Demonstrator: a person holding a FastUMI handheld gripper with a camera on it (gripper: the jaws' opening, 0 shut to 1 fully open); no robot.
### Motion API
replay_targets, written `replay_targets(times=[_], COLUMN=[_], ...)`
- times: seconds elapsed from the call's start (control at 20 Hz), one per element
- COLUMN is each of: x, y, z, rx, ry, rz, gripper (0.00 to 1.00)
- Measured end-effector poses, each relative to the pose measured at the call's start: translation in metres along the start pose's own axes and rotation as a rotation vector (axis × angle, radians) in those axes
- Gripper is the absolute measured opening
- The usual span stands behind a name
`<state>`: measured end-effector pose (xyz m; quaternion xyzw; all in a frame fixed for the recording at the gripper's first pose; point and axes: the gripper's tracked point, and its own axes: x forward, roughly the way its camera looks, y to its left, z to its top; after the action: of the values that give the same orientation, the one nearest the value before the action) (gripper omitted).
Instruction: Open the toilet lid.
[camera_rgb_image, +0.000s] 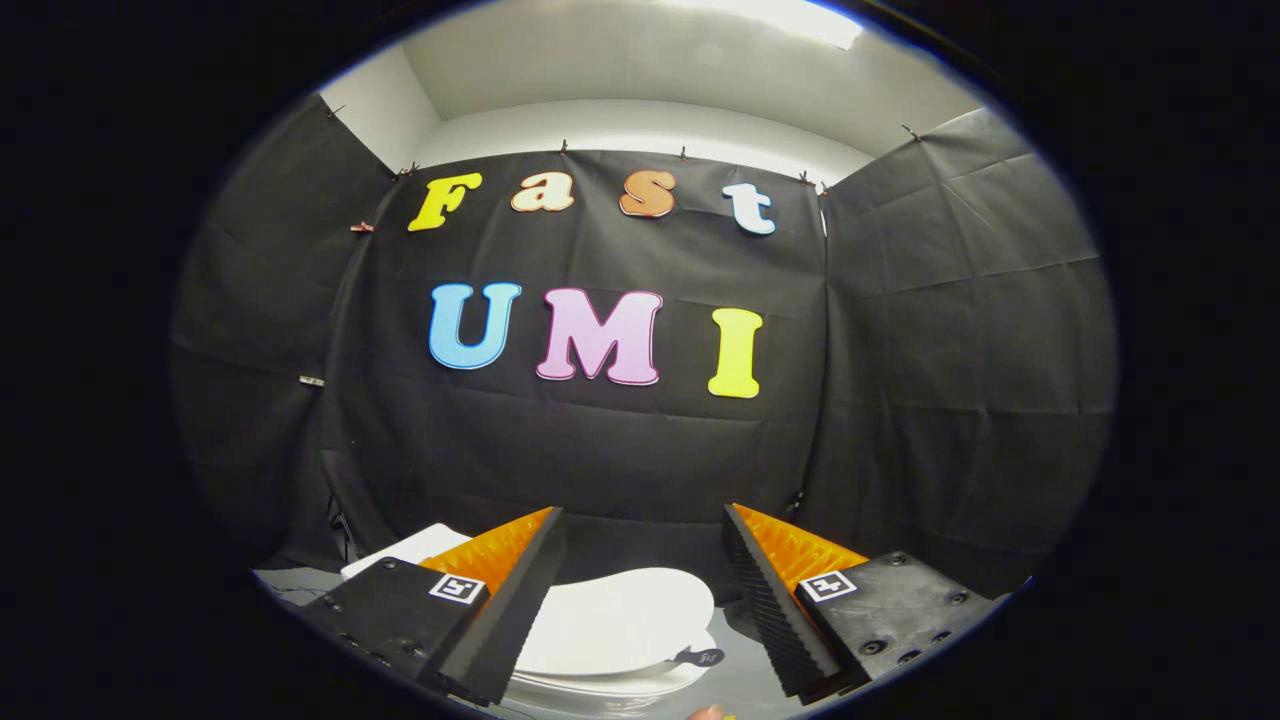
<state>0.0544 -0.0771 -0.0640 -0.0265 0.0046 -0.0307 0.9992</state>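
Note:
A white toilet with its lid (612, 620) lying down flat sits low and ahead, seen between my two fingers and below them. A small dark tab (700, 657) sticks out at the lid's right front edge. The white tank (405, 548) peeks out behind the left finger. My gripper (645, 520) hovers above the lid, open wide, with nothing between its fingers and no contact with the lid.
Black cloth walls (960, 350) close the booth at the back and on both sides. A grey floor (745, 680) runs around the toilet. A fingertip of a person (708, 712) shows just below the lid.

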Motion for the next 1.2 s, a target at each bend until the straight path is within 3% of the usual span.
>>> replay_targets(times=[0.45,0.8,1.2], x=[0.008,0.023,0.028], y=[-0.021,-0.016,0.003], z=[-0.041,-0.094,-0.137], rx=[-0.030,-0.066,-0.118], ry=[0.017,0.041,0.014], rz=[0.000,0.048,0.157], gripper=[0.98,0.98,0.98])
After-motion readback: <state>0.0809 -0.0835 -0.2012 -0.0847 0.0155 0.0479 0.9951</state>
